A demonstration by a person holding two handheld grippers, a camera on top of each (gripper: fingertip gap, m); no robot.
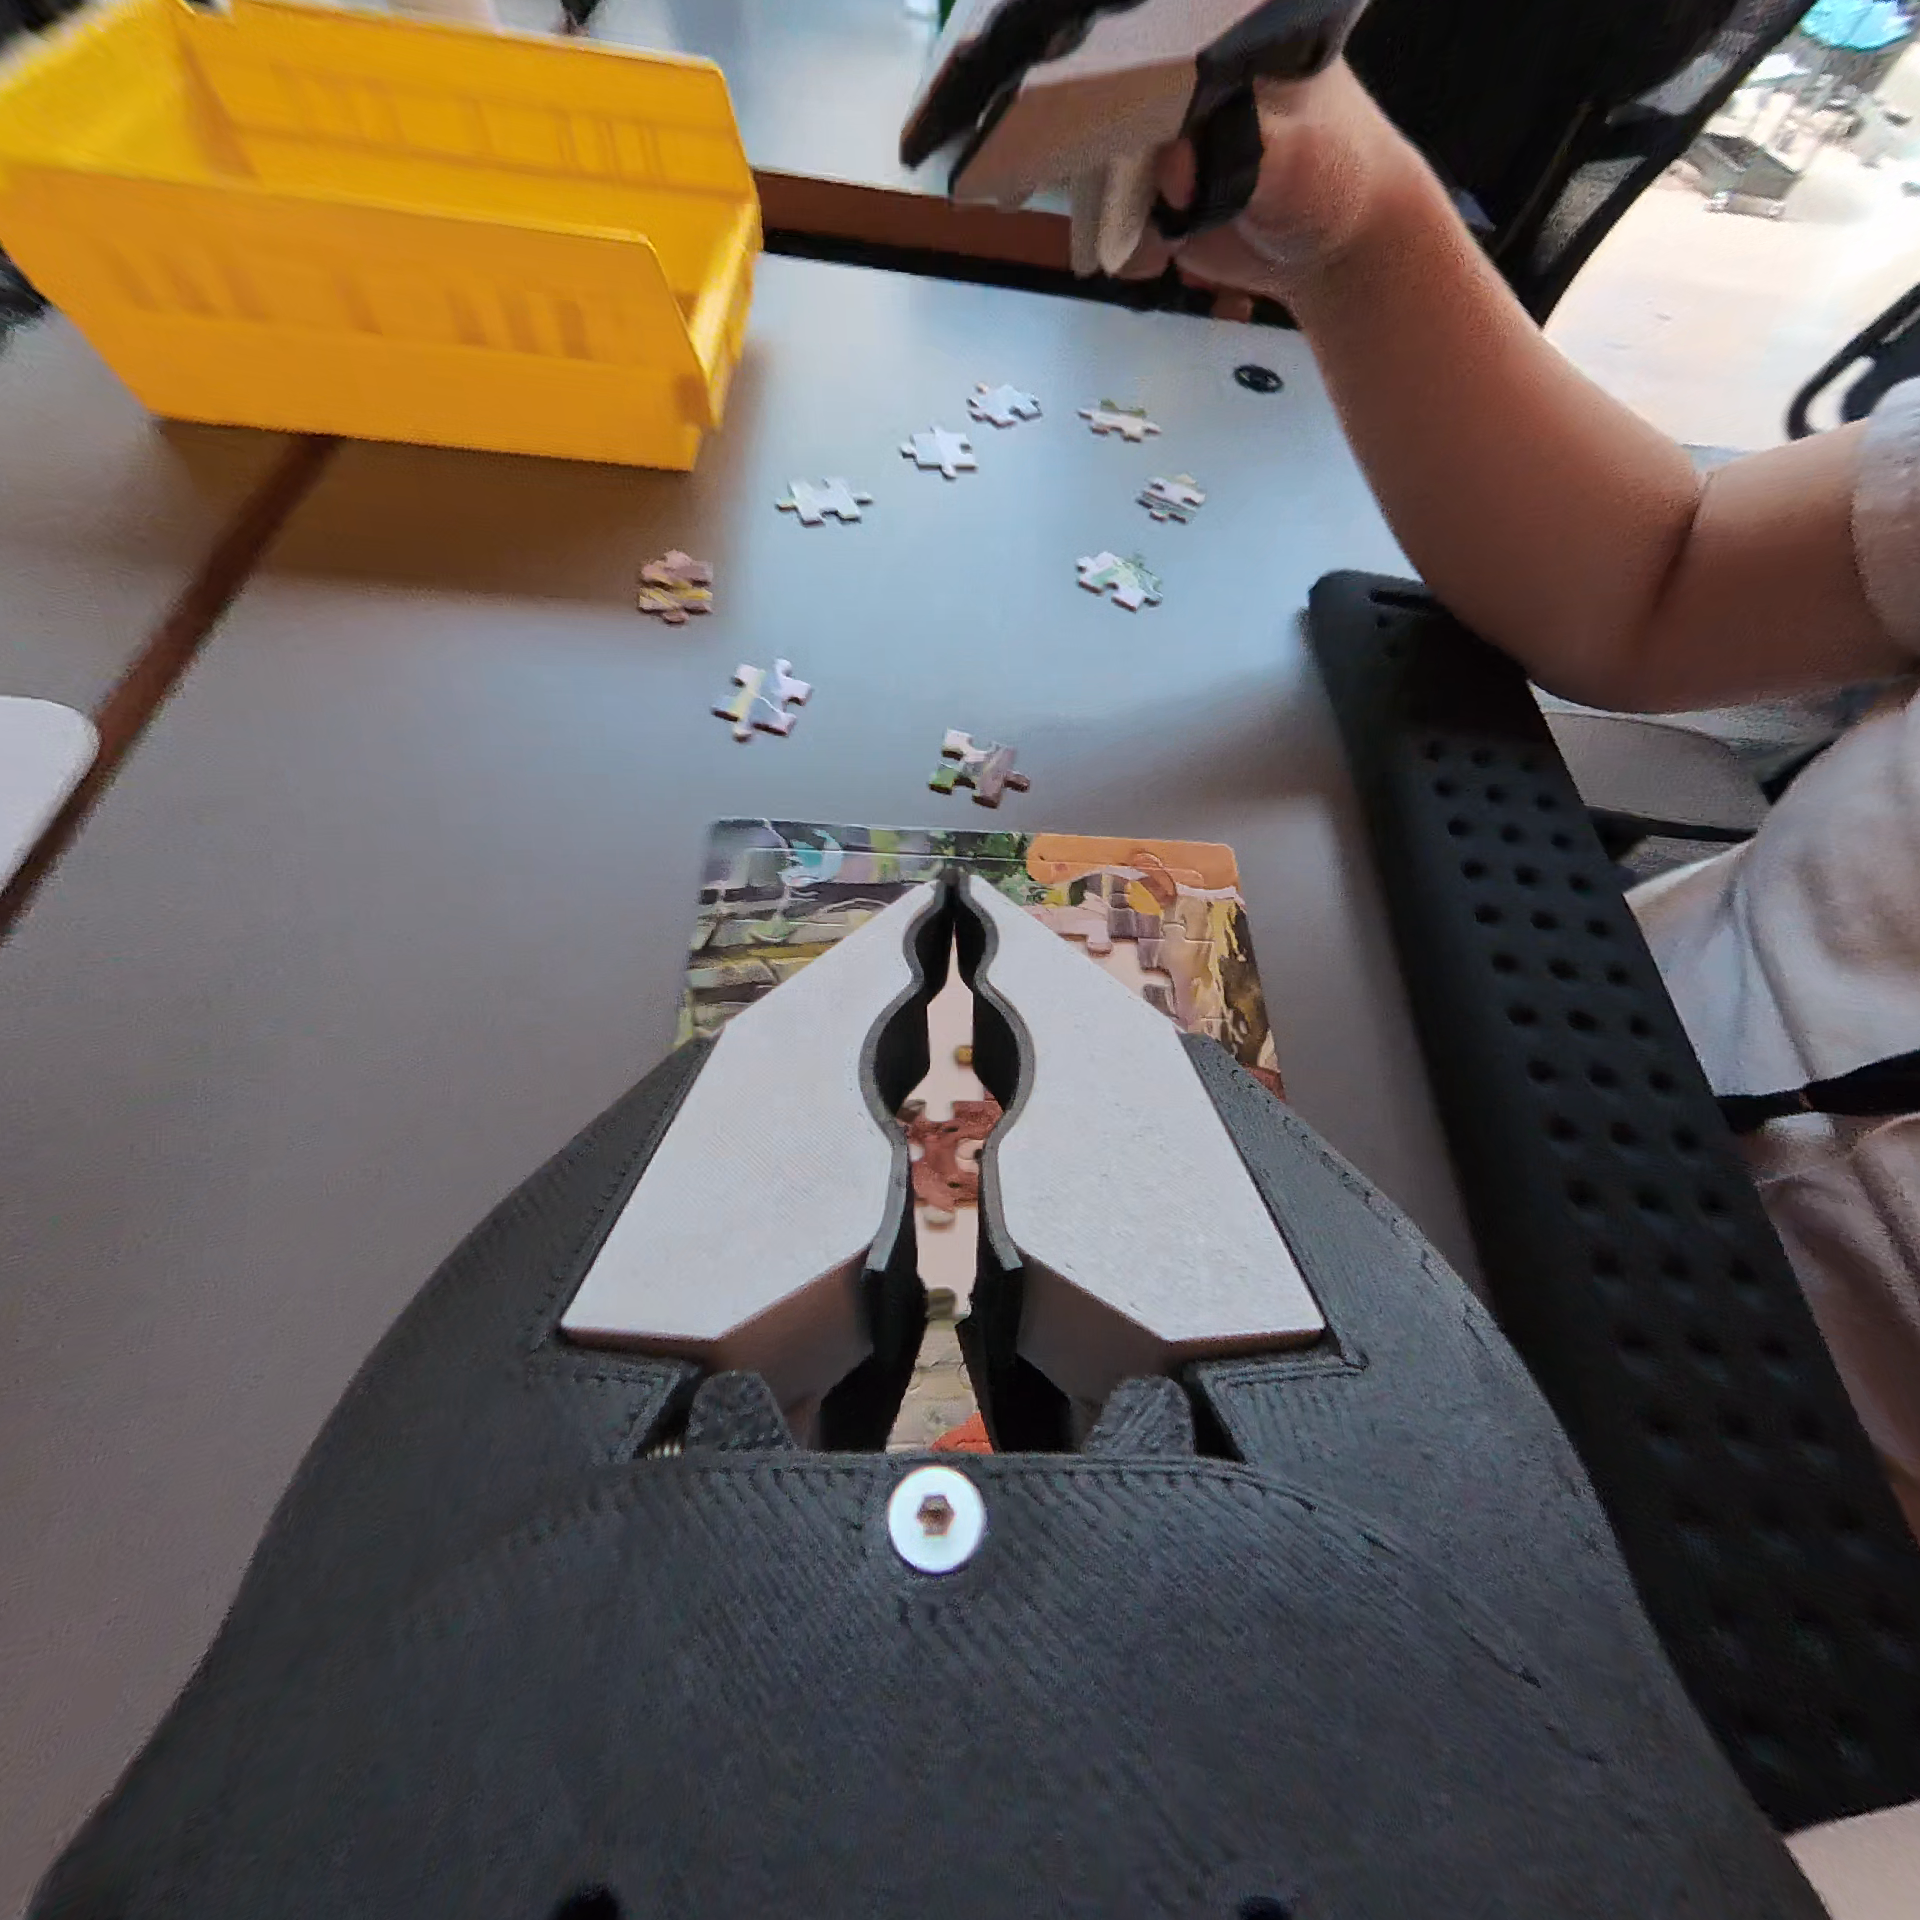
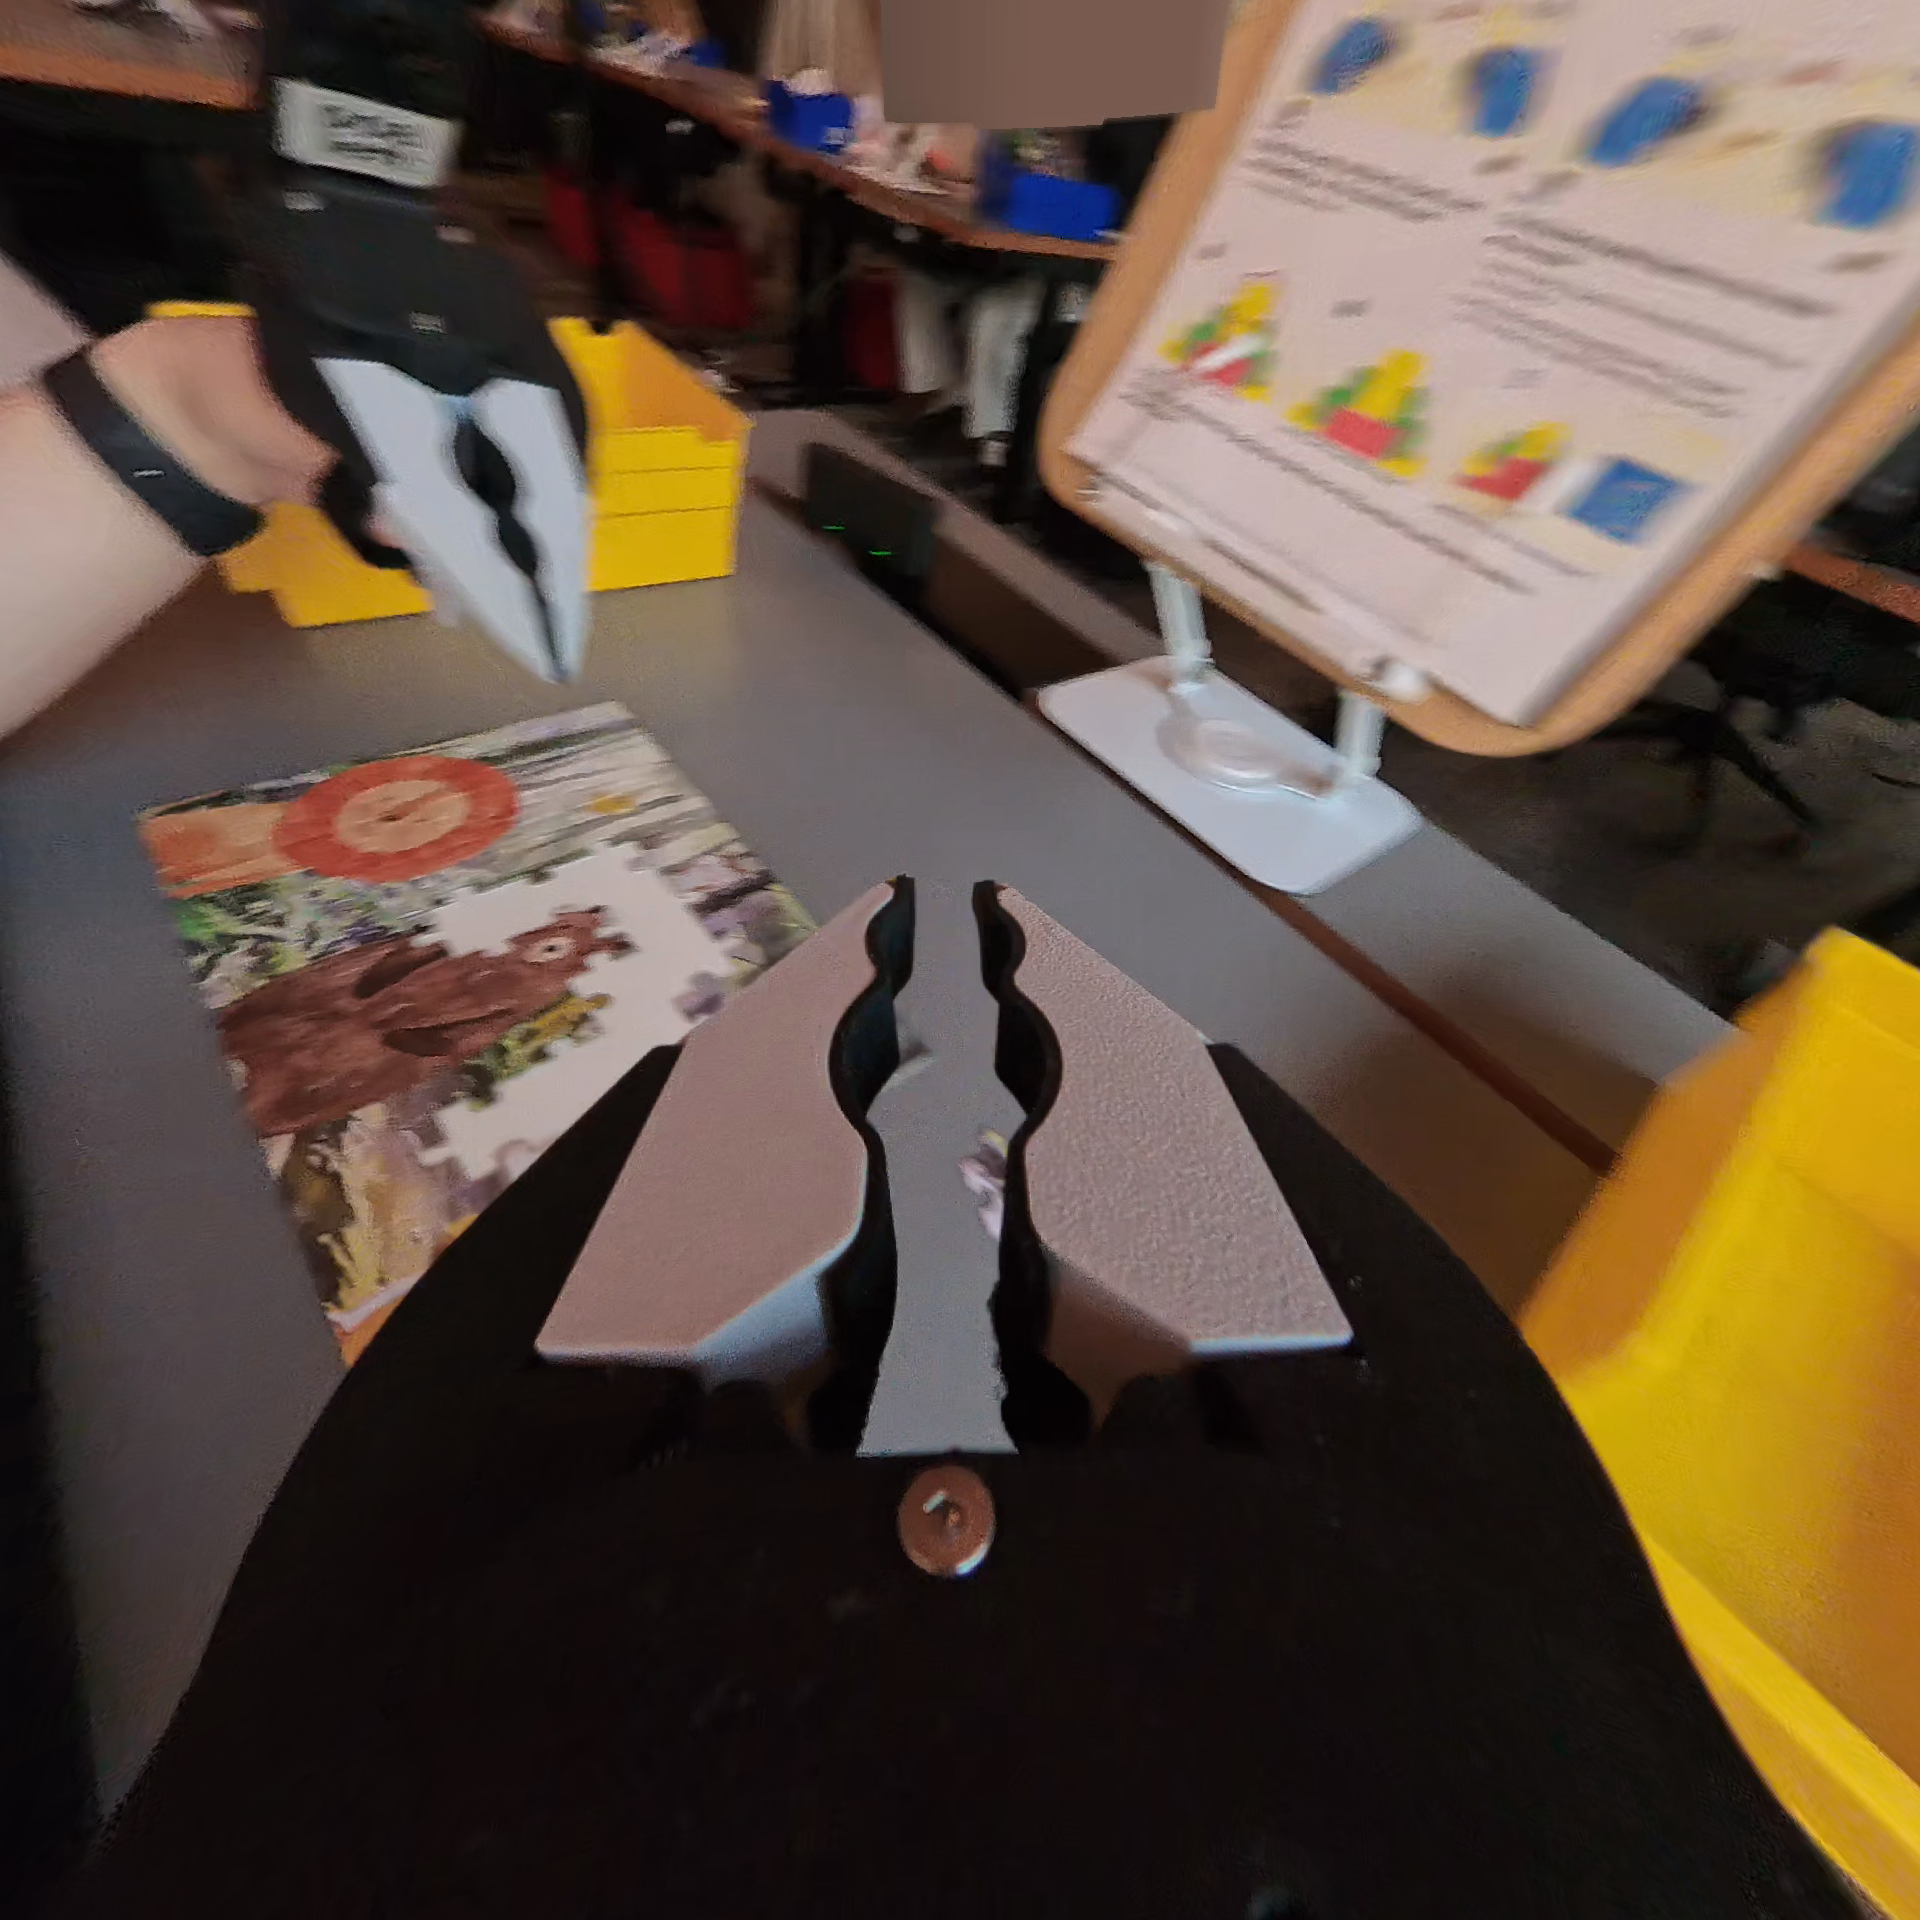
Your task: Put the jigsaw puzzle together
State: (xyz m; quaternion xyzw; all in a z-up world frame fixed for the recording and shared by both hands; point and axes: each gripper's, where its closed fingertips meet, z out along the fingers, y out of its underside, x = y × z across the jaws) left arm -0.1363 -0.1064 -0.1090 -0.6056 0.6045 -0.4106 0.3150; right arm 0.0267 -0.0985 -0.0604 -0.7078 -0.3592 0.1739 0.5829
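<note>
Table first: grey, with two yellow bins, one at its far side. A board with papers stands on a white stand at the edge. The puzzle lies flat on the table, partly done, with a bare patch near the bear. The left gripper hangs just above the puzzle, its jaws pressed together at the tips, pinching nothing. The right gripper hangs over the table beside the puzzle, jaws a little apart, holding nothing. Loose pieces lie scattered beyond the puzzle.
</note>
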